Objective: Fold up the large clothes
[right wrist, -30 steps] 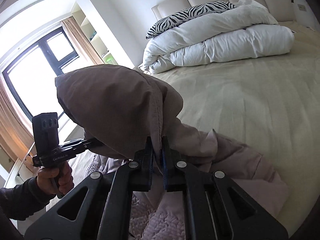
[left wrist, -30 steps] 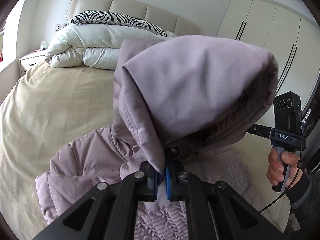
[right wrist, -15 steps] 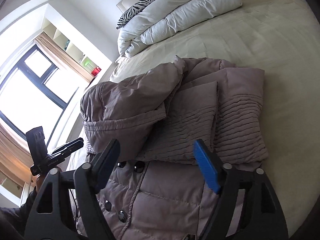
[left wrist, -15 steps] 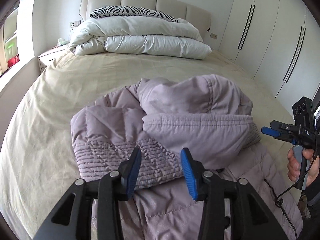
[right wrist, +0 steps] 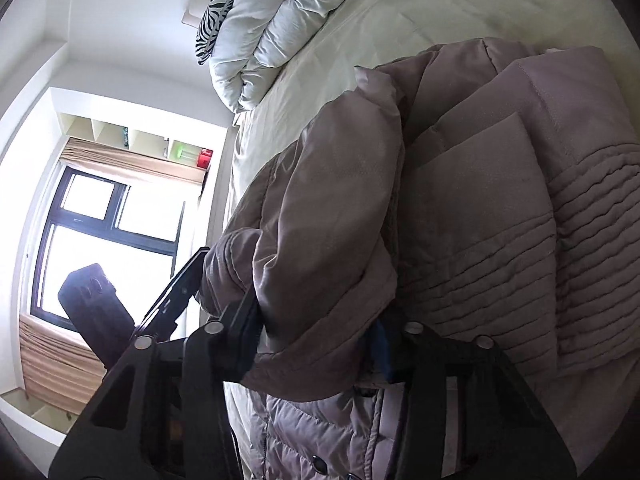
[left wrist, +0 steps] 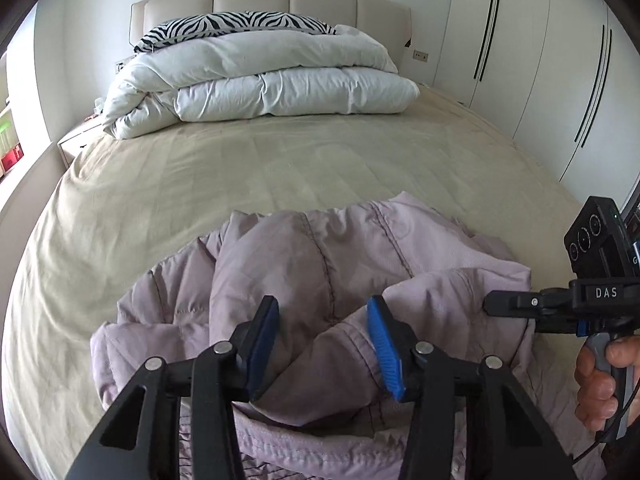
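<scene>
A large lilac padded jacket (left wrist: 320, 280) lies partly folded on the beige bed (left wrist: 240, 168), its hood laid over the body. My left gripper (left wrist: 324, 340) is open, its blue pads straddling a fold of the hood near the jacket's front edge. My right gripper (right wrist: 316, 336) is also open, tilted sideways, with the hood's rim bulging between its jaws; its right blue pad is half hidden by fabric. The right gripper also shows in the left wrist view (left wrist: 490, 306), at the jacket's right side. The jacket fills the right wrist view (right wrist: 480, 220), quilted ribbing to the right.
A folded white duvet (left wrist: 260, 80) and a zebra pillow (left wrist: 236, 24) lie at the headboard. White wardrobes (left wrist: 540, 60) stand on the right, and a window (right wrist: 92, 248) with shelves on the left. Bare bedsheet stretches between jacket and duvet.
A second ago both grippers held the hood up, shut on it. They let it drop onto the jacket, opened, and have now moved down close around the hood's folds.
</scene>
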